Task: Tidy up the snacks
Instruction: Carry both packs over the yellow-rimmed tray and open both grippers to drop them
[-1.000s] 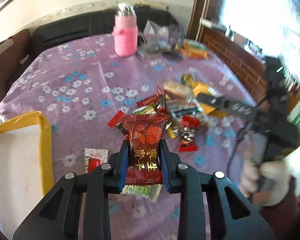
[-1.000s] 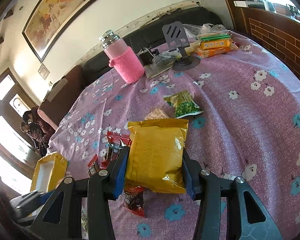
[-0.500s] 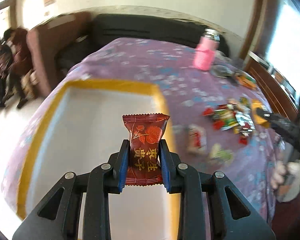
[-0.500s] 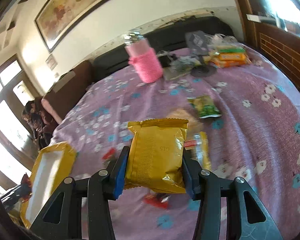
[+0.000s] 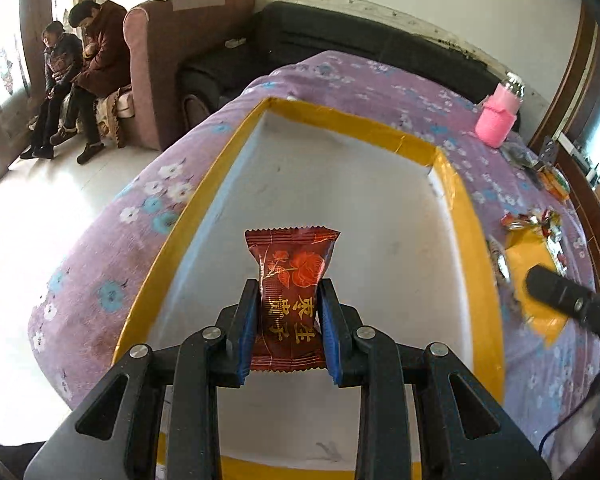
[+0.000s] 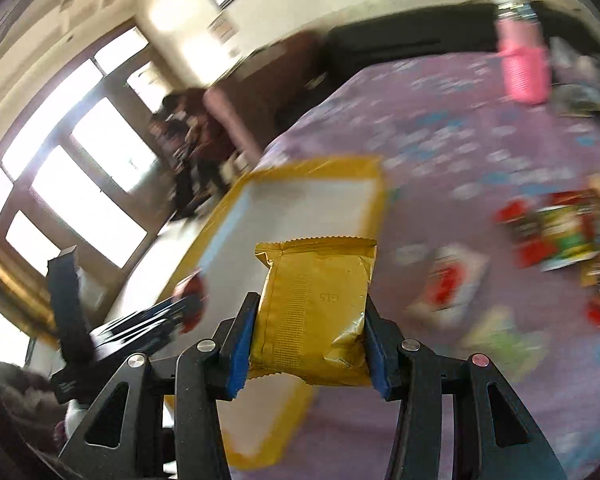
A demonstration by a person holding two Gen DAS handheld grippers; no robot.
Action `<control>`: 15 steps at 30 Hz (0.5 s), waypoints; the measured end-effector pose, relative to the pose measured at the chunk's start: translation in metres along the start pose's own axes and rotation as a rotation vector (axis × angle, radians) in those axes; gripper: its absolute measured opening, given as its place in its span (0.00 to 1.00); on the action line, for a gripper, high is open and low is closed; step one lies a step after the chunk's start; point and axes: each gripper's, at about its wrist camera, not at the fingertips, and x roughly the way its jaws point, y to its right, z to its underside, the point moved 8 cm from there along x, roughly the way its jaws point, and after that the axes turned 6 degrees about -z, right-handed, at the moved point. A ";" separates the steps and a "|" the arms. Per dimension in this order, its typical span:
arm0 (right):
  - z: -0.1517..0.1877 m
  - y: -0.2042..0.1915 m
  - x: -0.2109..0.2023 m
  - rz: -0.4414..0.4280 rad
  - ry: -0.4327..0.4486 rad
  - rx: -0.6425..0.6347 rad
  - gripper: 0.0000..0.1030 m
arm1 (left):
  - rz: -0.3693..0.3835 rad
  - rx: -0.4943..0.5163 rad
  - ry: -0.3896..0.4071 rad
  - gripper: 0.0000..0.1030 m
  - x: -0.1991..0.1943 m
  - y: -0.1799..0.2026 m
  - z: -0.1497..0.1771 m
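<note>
left gripper (image 5: 288, 332) pinches red candy packet (image 5: 290, 280) across its lower half, blue pads flat on both side edges, top crimp sticking up toward 12 o'clock. it hangs over white tray (image 5: 476, 264) with yellow rim, tray floor looks bare in this view. right gripper (image 6: 306, 340) is clamped on yellow snack bag (image 6: 314, 312) at its sides, bag upright, tray at 11 o'clock behind it; this view is motion-blurred. loose snack pile (image 6: 560, 232) lies on purple floral surface (image 6: 440, 132) at 3 o'clock, pink bottle (image 6: 524, 68) far at 1 o'clock.

handling guess: both packets look light, foil film is slick and crinkly, air-filled so they squash under squeeze. candy inside red one probably firm, so mid-body side pinch is fine. yellow bag is wider, puffy, contents may crush; lower right corner already creased against the pad. best hold is across the narrow width near the middle, not the crimped ends, which could slide out. tray is shallow, so low release should do.
</note>
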 end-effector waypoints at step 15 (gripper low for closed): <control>0.039 -0.048 0.093 0.033 -0.174 -0.123 0.48 | 0.001 -0.061 -0.021 0.27 0.006 -0.029 0.008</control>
